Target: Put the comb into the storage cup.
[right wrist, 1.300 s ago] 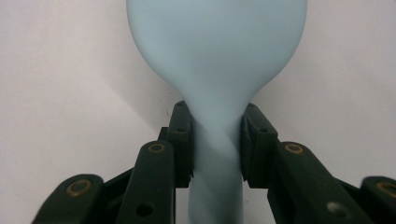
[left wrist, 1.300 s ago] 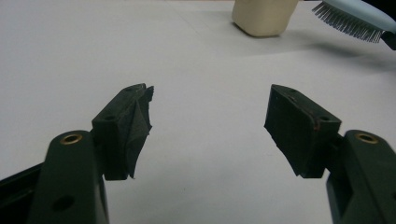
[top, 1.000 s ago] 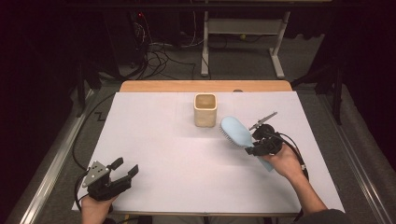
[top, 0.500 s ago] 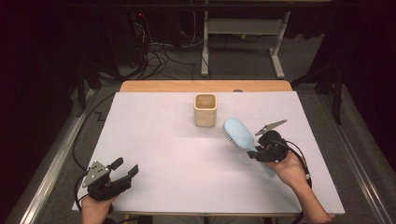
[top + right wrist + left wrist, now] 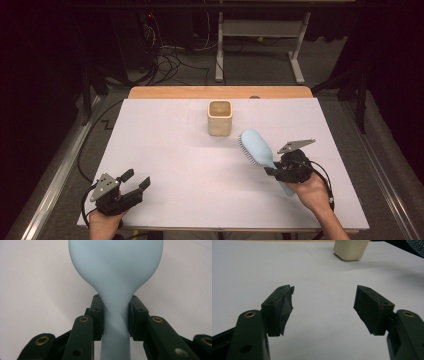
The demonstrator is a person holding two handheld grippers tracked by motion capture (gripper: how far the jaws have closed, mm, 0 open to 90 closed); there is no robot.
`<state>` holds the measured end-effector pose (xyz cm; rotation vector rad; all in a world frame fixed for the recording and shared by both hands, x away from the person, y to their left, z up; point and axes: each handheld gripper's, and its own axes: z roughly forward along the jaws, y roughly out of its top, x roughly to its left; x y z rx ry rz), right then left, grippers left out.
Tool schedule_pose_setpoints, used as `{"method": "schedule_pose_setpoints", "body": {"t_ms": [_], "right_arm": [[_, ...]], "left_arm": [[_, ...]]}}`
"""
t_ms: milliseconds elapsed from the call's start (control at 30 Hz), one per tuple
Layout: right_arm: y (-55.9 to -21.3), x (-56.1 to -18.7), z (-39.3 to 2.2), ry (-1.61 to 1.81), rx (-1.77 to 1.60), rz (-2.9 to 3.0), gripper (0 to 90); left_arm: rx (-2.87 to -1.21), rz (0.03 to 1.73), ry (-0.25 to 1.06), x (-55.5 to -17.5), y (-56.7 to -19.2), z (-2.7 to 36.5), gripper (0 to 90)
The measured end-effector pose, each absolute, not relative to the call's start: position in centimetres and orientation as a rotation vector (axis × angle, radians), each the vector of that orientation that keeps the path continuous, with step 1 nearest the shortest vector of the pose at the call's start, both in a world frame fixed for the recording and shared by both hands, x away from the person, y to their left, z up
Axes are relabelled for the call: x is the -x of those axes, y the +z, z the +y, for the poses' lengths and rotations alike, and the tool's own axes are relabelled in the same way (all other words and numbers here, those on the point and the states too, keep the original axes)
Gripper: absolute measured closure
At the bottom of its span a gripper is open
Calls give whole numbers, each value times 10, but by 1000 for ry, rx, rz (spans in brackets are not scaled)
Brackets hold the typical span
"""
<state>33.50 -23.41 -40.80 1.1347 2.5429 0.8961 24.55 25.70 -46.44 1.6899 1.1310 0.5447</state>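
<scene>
A light blue hairbrush (image 5: 256, 148) is held at the right of the white table, its head pointing toward the far left and its bristles along the left edge. My right gripper (image 5: 274, 169) is shut on its neck; in the right gripper view both jaws clamp the brush's narrow neck (image 5: 115, 315) below the wide head. A cream square cup (image 5: 220, 117) stands upright at the table's middle back, also seen as the cup (image 5: 350, 249) in the left gripper view. My left gripper (image 5: 136, 179) stays at the near left corner, open with nothing between its fingers (image 5: 279, 308).
The white table cover (image 5: 165, 150) spans the tabletop, with a wooden strip (image 5: 220, 92) at the far edge. Cables and a metal stand (image 5: 260, 45) lie on the floor behind the table.
My right gripper has moved with the hairbrush a little toward the near right, away from the cup. The left gripper has stayed still.
</scene>
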Motion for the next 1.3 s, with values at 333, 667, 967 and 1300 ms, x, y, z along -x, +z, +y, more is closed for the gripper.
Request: {"method": "schedule_pose_setpoints", "body": {"t_ms": [333, 667, 967, 1300], "right_arm": [[-409, -315, -221, 1004, -1059, 2540, 708], [-420, -308, -216, 1070, -1092, 2536, 708], [-421, -297, -211, 1091, -1036, 2515, 708], [-421, -293, -203, 1121, -1012, 2524, 708]], "left_arm": [[-1711, 1102, 556, -245, -463, 247, 321], [-1741, 1052, 552, -244, -461, 236, 324], [-1763, 1017, 544, -245, -458, 225, 312], [-1783, 964, 523, -247, -454, 213, 312]]}}
